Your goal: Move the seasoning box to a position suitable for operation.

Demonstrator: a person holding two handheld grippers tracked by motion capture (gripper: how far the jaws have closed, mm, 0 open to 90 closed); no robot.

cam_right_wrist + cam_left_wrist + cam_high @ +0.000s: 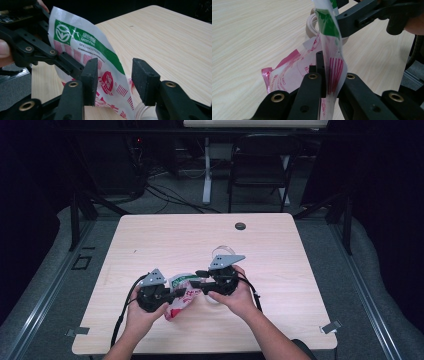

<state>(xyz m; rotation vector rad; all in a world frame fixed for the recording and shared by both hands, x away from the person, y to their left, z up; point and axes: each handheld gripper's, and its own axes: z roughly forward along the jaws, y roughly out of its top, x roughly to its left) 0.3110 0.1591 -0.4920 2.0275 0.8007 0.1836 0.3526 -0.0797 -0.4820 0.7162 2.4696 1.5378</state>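
L gripper [324, 82] is clamped tight on the edge of the plastic bag [294, 72], holding it off the table [165, 240] w/ its lower end resting there. R gripper [113, 80] has jaws wide apart straddling the bag's top edge, pads not pressing. One grip done; 2nd grip and whatever follows (prob opening it) is left.

Standing by the wooden table [150, 240], here's the setup: a person's two hands come in from its near edge, each holding a black gripper. The left gripper [176, 293] and the right gripper [199, 279] meet tip to tip over a red-and-white plastic bag [178, 306], which sits between them toward the near side of the table. The left one's tip is right on the bag. Up near the far edge of the table there's a small dark round cap [240, 226], well apart from the bag.
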